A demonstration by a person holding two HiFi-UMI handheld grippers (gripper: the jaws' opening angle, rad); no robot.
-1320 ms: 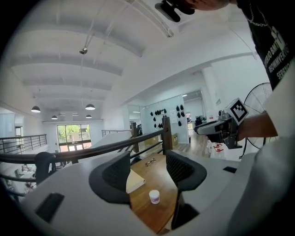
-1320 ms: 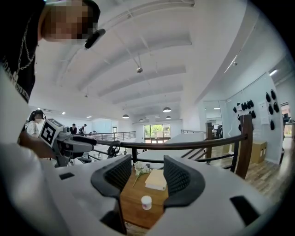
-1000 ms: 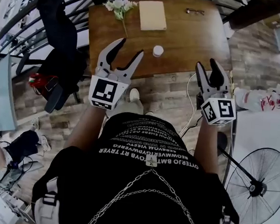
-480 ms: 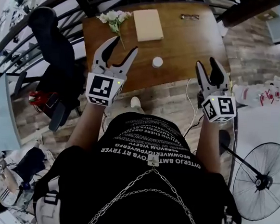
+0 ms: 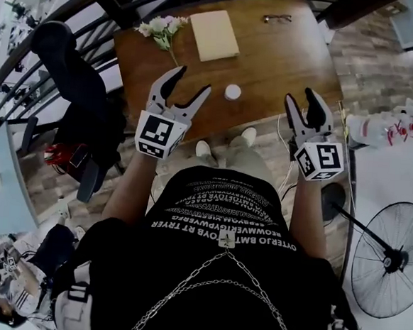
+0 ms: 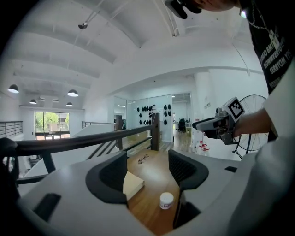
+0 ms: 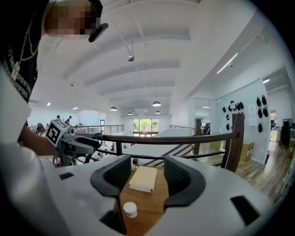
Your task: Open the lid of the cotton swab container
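Cotton swab container [image 5: 232, 93] stands on counter [image 5: 289, 60], lid [image 6: 167, 197] closed. Left hand-held gripper [image 5: 192, 81] left of container, jaws just opened wider, empty; right hand-held gripper [image 5: 301, 97] right of it, apart, empty. I should clamp body low, then lift lid.

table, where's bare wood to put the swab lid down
The table is bare across its right side, between the glasses, the cotton swab container and the near edge. A smaller free strip lies between the beige pad and the container. The far-left corner, with flowers beside the pad, is crowded.
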